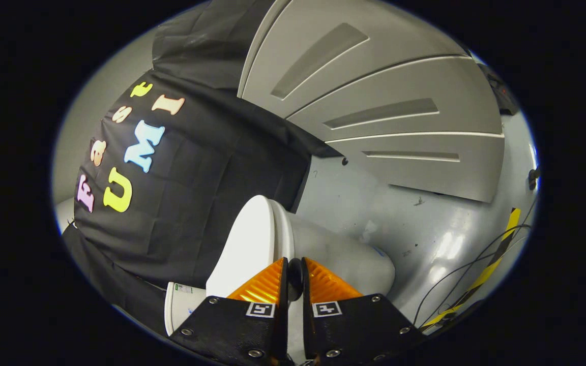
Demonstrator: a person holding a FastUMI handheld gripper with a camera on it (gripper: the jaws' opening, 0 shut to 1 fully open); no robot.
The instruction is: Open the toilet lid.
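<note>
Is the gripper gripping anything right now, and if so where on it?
Cannot tell for sure: the gripper looks closed at the toilet lid's edge, apparently pinching its rim, though the contact is hidden.

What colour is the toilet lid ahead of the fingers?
White, plain and glossy. The lid shows best in the gripper view, just ahead of the gripper, whose fingers are nearly closed.

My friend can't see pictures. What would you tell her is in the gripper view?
The gripper has its two fingers almost closed together, right at the edge of a white toilet lid on a toilet. Beyond them are a shiny grey floor, grey panelled doors, a black cloth wall and cables beside yellow-and-black tape.
</note>
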